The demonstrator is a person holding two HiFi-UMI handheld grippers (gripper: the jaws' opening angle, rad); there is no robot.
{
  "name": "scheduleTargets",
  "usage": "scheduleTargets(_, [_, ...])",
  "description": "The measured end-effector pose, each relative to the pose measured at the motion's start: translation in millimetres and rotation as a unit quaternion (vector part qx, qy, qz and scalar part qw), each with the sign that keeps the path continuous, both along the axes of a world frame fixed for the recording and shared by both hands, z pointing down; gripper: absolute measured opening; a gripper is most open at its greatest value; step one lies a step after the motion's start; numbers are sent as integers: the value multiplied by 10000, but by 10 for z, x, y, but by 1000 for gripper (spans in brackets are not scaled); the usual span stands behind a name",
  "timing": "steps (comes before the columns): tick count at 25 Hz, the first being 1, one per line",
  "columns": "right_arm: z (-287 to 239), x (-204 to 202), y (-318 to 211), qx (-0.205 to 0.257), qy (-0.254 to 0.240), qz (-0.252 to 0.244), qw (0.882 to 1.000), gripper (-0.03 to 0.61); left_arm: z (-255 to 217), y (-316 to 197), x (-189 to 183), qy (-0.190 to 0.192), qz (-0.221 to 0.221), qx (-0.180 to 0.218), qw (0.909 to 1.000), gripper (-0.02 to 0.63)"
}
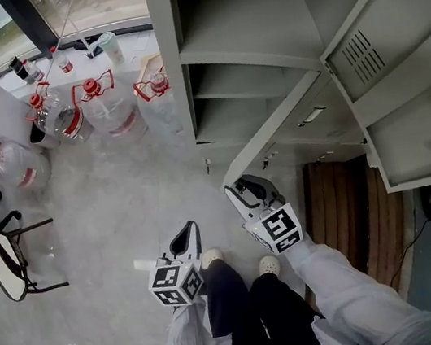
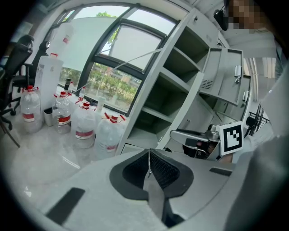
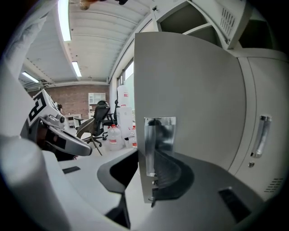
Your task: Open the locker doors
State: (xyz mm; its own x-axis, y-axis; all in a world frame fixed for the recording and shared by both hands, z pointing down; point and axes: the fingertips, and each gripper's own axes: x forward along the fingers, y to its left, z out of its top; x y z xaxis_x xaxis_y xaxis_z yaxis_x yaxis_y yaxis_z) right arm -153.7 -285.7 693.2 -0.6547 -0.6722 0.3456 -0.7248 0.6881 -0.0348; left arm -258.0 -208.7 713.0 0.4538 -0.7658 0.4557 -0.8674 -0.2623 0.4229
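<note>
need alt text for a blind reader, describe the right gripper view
The right gripper is clamped on the edge of a grey locker door at its metal handle plate. The left gripper shows at left, with an office chair and water jugs behind.

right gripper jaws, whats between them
The locker door's free edge, with its shiny metal plate, stands between the right gripper's jaws; the right gripper view shows it.

The right tool (image 3: 151,178) grips the edge of the grey locker door (image 3: 198,90) at its chrome handle plate (image 3: 160,133).
</note>
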Motion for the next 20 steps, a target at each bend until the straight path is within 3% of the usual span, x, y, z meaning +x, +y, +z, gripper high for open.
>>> scheduleTargets(20, [-13, 795, 615, -89, 132, -960, 9953, 114, -93, 252, 1086, 81, 274, 62, 9996, 14])
